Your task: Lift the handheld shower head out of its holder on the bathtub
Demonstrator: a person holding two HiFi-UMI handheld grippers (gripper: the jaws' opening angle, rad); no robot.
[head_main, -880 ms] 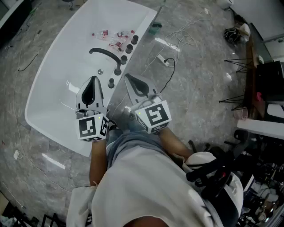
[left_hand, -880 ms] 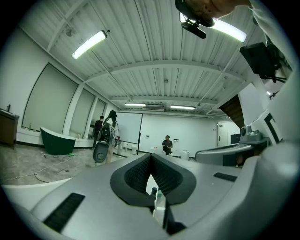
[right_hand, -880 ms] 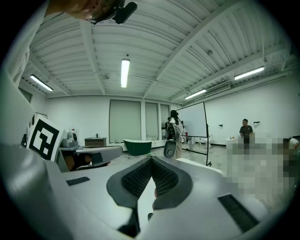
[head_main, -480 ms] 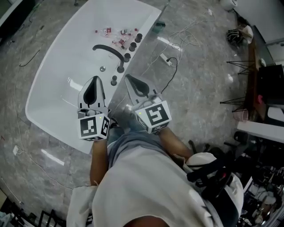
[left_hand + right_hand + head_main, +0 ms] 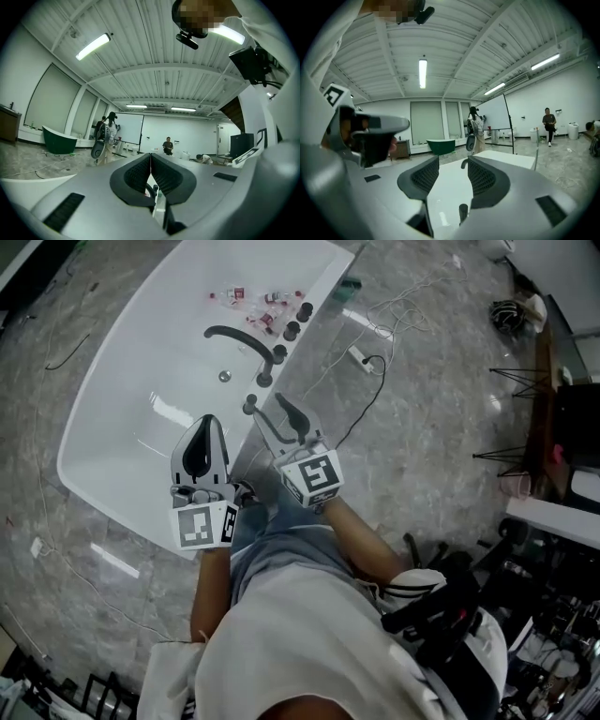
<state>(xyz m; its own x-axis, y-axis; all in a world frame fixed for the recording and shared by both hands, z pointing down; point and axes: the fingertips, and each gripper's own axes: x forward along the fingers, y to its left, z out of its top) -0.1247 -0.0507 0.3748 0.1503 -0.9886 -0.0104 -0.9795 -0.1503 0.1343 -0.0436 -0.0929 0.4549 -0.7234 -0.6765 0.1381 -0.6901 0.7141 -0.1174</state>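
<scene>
- The handheld shower head (image 5: pixel 249 407) sits in its holder on the near rim of the white bathtub (image 5: pixel 141 381). It is the closest to the person of a row of black fittings along that edge.
- Its long axis runs up and down. The head view meets it end-on as a small dark round. In the right gripper view it (image 5: pixel 462 212) stands as a slim upright black cylinder.
- The black faucet spout (image 5: pixel 239 338) arches over the basin farther along the same rim; its curve (image 5: pixel 464 163) is also visible from the right gripper view.
- The right gripper (image 5: pixel 286 413) is held over the tub's edge, just beside the shower head and aimed roughly along the row of fittings.
- Its jaws stand well apart, released (image 5: pixel 453 161). Only tub surface (image 5: pixel 450 187) lies between the pads. The shower head appears low in the gap, and neither pad touches it.
- The left gripper (image 5: pixel 208 420) hangs over the basin, to the left of the shower head and clear of it.
- Its jaws are clenched tip to tip (image 5: pixel 150 157), with nothing caught between them.
- Small red-and-white items (image 5: pixel 253 298) lie at the far end of the tub.
</scene>
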